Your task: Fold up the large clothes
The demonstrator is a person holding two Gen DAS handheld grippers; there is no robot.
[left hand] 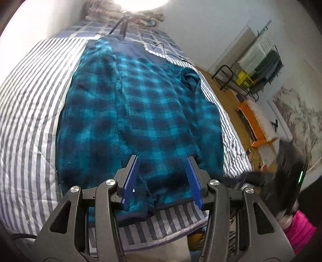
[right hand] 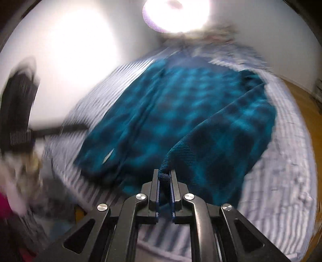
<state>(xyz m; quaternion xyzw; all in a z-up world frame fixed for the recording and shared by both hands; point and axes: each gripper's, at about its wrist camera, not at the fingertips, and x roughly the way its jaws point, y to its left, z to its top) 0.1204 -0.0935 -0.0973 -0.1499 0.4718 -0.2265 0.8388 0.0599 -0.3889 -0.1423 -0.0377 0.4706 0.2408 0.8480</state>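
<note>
A large teal and dark blue checked fleece garment [left hand: 128,112] lies spread lengthwise on a striped bed [left hand: 26,125]. My left gripper [left hand: 163,161] is open and empty, its blue-padded jaws wide apart just above the garment's near hem. My right gripper [right hand: 164,173] is shut on a fold of the garment's edge [right hand: 164,178] and holds it lifted, with the cloth draping away to the right. The garment also shows in the blurred right wrist view [right hand: 181,112]. The right gripper appears as a dark blur at the right of the left wrist view [left hand: 285,173].
The striped bedcover [right hand: 277,181] surrounds the garment. Pillows and a patterned blanket [left hand: 128,18] lie at the far end. A wooden floor [left hand: 223,84], a clothes rack [left hand: 259,66] and an orange bench [left hand: 255,125] stand to the right of the bed. The left gripper shows blurred at left [right hand: 18,121].
</note>
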